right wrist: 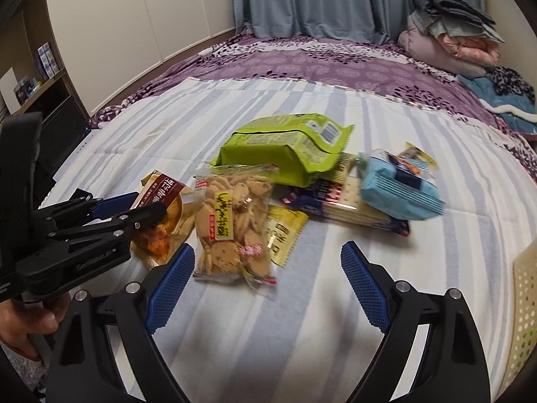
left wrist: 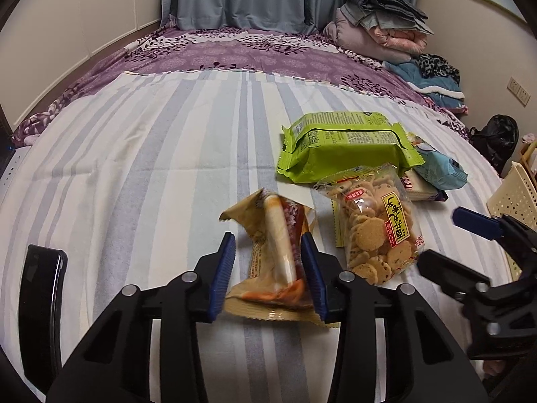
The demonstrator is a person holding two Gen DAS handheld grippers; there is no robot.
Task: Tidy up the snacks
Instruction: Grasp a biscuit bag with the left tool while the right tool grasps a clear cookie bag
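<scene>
My left gripper [left wrist: 267,240] is shut on a crumpled tan snack packet [left wrist: 275,268], its blue pads pressing both sides; the right wrist view shows the same grip at the left on the packet [right wrist: 167,198]. Just right of it lies a clear bag of small round cookies [left wrist: 379,235] [right wrist: 231,221]. My right gripper [right wrist: 268,252] stands open above the striped sheet [right wrist: 302,319], its left finger beside the cookie bag, nothing between the pads. Behind lie a green pack [right wrist: 285,147], a flat cracker pack [right wrist: 339,198], a yellow packet [right wrist: 285,231] and a light blue pack [right wrist: 399,194].
A cream perforated basket [right wrist: 527,288] [left wrist: 513,194] stands at the bed's right edge. Folded blankets [left wrist: 379,23] are piled at the back right, with a black bag [left wrist: 496,137] on the floor beyond. A dark flat object [left wrist: 40,302] is at the near left. A hand [right wrist: 30,322] holds the left gripper.
</scene>
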